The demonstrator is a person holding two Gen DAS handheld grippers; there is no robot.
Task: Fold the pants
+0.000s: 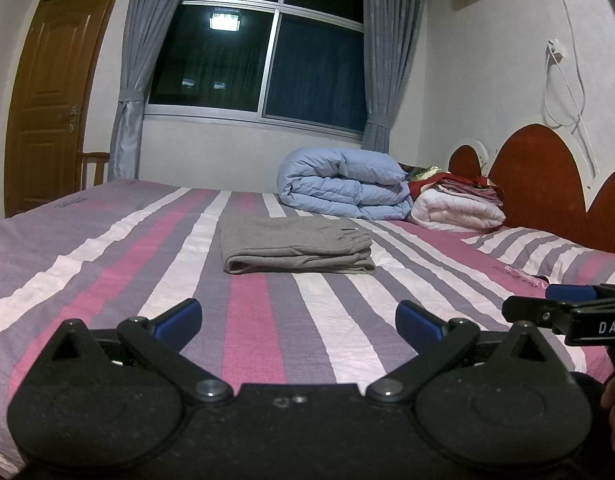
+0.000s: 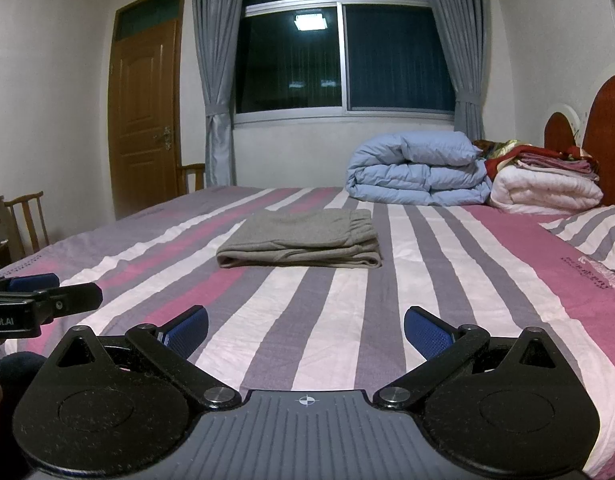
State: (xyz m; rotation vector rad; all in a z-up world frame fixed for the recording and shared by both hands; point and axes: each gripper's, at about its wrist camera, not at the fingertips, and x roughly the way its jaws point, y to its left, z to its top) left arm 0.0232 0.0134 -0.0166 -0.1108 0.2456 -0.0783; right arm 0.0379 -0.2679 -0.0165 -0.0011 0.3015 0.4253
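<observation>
Nearest us, our left gripper (image 1: 298, 320) hovers low over the striped bed (image 1: 107, 264), its two blue pads spread wide with nothing between them. Our right gripper (image 2: 306, 326) hangs beside it at about the same height, jaws just as wide and holding nothing; each one shows at the edge of the other's view. Between both grippers and the pants (image 2: 303, 242) we have an open band of bare sheet. One pair of grey pants lies folded into a flat rectangle mid-bed, well apart from us, with clear sheet to its left and right. Left of the bed we count one wooden door (image 2: 145, 120) and two chairs (image 2: 27, 220). Behind stands one window (image 2: 343, 56) with two curtains. To the right, near the headboard (image 1: 543, 176), sit one blue quilt (image 1: 343, 188), one white quilt (image 1: 459, 210), one pillow (image 1: 547, 252).
</observation>
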